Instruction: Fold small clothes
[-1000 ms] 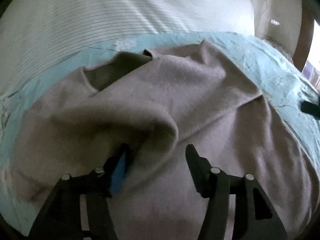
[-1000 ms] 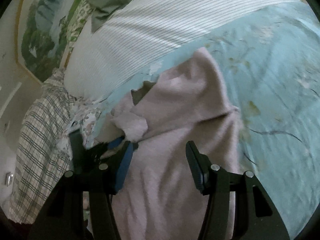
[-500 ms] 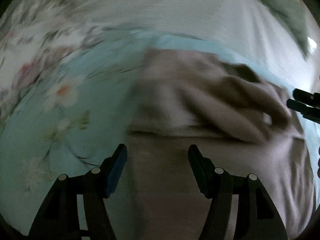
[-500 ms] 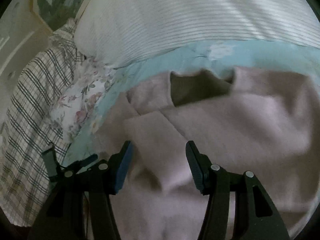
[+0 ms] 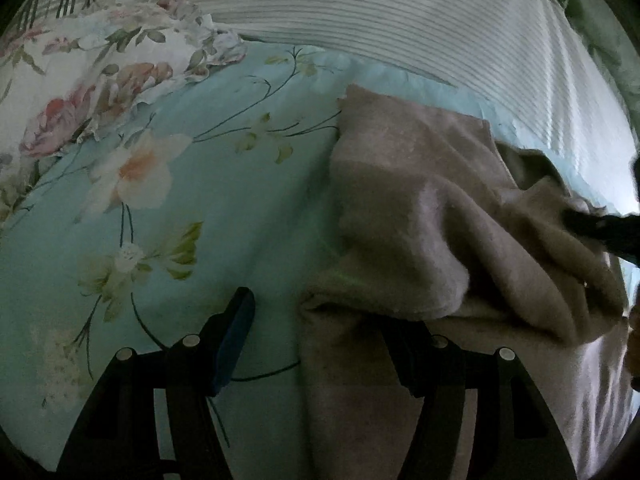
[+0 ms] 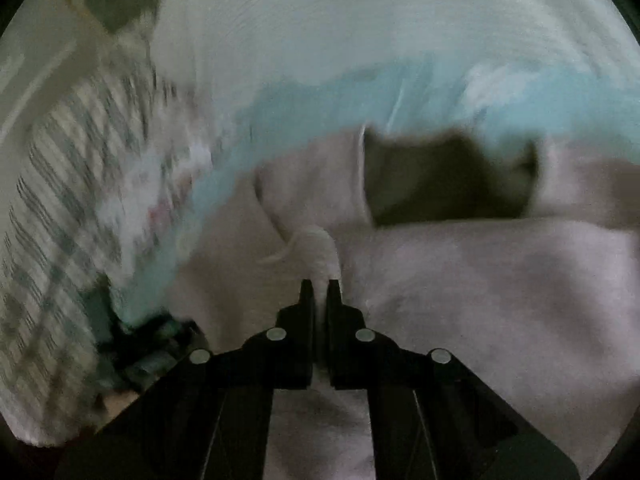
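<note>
Since the earlier frame, the mauve top [image 5: 420,208] has a side folded over itself, and the right gripper [image 6: 318,284] has just snapped closed, pinching a ridge of its cloth. It lies on the floral bedsheet [image 5: 192,216] near the striped pillow [image 5: 400,20]. The left gripper [image 5: 320,320] stands open, straddling the top's left edge, gripping nothing. Folding looks midway; next, the left should probably close on that edge.
</note>
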`<state>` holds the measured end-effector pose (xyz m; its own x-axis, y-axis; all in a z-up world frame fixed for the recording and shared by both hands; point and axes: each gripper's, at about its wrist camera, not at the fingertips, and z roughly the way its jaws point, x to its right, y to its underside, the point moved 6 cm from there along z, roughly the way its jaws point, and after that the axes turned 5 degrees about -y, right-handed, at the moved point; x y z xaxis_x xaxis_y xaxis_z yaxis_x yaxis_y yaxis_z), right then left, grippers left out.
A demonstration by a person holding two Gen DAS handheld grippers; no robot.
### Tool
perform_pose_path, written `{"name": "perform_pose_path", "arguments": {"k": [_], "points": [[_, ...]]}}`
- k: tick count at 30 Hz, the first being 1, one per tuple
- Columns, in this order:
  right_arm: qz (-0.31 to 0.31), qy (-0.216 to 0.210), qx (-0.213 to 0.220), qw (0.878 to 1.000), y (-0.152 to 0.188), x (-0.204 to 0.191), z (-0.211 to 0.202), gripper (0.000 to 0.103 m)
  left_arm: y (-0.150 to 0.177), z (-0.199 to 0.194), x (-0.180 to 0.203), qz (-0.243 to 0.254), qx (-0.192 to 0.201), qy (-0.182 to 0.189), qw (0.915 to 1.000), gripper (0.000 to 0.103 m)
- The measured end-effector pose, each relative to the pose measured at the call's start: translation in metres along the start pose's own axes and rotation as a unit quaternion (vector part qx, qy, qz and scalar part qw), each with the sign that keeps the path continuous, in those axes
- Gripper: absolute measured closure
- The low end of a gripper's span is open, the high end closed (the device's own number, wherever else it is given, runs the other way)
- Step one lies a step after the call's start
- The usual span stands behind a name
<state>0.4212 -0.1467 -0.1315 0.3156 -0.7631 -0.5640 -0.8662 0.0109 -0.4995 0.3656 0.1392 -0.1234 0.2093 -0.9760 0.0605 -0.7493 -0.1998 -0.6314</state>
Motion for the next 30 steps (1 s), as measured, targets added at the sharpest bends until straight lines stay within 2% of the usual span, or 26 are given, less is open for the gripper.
{"name": "perform_pose_path", "arguments": {"k": [3, 5, 6, 8, 10, 13, 15, 18, 20, 22, 23, 24, 25, 26, 27, 28, 30], "points": [[0.048, 0.01, 0.093, 0.994, -0.002, 0.012, -0.066, 0.097, -0.001, -0.001, -0.002, -0.005, 0.005, 0.001, 1.0, 0.038], [0.085, 0.036, 0.16, 0.983, 0.003, 0.031, -0.114, 0.097, -0.001, -0.002, -0.003, -0.007, 0.007, -0.003, 0.9999, 0.038], [0.11, 0.052, 0.198, 0.973, 0.01, 0.046, -0.141, 0.097, -0.001, -0.003, -0.003, -0.007, 0.008, -0.005, 0.9999, 0.038], [0.157, 0.092, 0.233, 0.955, 0.027, 0.076, -0.169, 0.097, 0.0, -0.006, -0.003, -0.008, 0.01, -0.013, 0.9998, 0.038], [0.198, 0.126, 0.218, 0.947, 0.049, 0.109, -0.175, 0.097, -0.001, -0.008, -0.003, -0.01, 0.012, -0.02, 0.9997, 0.038], [0.225, 0.136, 0.191, 0.946, 0.069, 0.131, -0.164, 0.097, 0.001, -0.009, -0.003, -0.014, 0.013, -0.024, 0.9995, 0.038], [0.229, 0.138, 0.183, 0.946, 0.076, 0.134, -0.158, 0.097, 0.003, -0.011, -0.004, -0.017, 0.013, -0.024, 0.9995, 0.038], [0.226, 0.143, 0.192, 0.944, 0.074, 0.13, -0.16, 0.097, 0.004, -0.013, -0.007, -0.028, 0.013, -0.021, 0.9993, 0.038], [0.232, 0.131, 0.201, 0.943, 0.07, 0.126, -0.16, 0.094, 0.004, -0.013, -0.009, -0.034, 0.013, -0.016, 0.9992, 0.038], [0.248, 0.123, 0.209, 0.938, 0.07, 0.129, -0.162, 0.075, 0.005, -0.014, -0.009, -0.036, 0.015, -0.016, 0.9991, 0.038], [0.255, 0.113, 0.219, 0.935, 0.069, 0.131, -0.163, 0.057, 0.005, -0.014, -0.009, -0.036, 0.015, -0.016, 0.9991, 0.038], [0.258, 0.102, 0.225, 0.934, 0.068, 0.132, -0.161, 0.054, 0.005, -0.014, -0.009, -0.035, 0.016, -0.017, 0.9991, 0.038], [0.26, 0.096, 0.221, 0.935, 0.066, 0.136, -0.158, 0.054, 0.005, -0.014, -0.009, -0.035, 0.017, -0.017, 0.9991, 0.038], [0.256, 0.097, 0.209, 0.939, 0.063, 0.134, -0.15, 0.062, 0.005, -0.014, -0.009, -0.035, 0.017, -0.018, 0.9991, 0.038], [0.248, 0.099, 0.195, 0.944, 0.06, 0.133, -0.144, 0.095, 0.005, -0.014, -0.008, -0.034, 0.017, -0.019, 0.9991, 0.038], [0.236, 0.112, 0.183, 0.948, 0.056, 0.129, -0.14, 0.097, 0.005, -0.014, -0.008, -0.034, 0.017, -0.019, 0.9991, 0.038], [0.198, 0.135, 0.215, 0.947, 0.048, 0.113, -0.157, 0.097, 0.005, -0.014, -0.009, -0.035, 0.017, -0.018, 0.9991, 0.038]]}}
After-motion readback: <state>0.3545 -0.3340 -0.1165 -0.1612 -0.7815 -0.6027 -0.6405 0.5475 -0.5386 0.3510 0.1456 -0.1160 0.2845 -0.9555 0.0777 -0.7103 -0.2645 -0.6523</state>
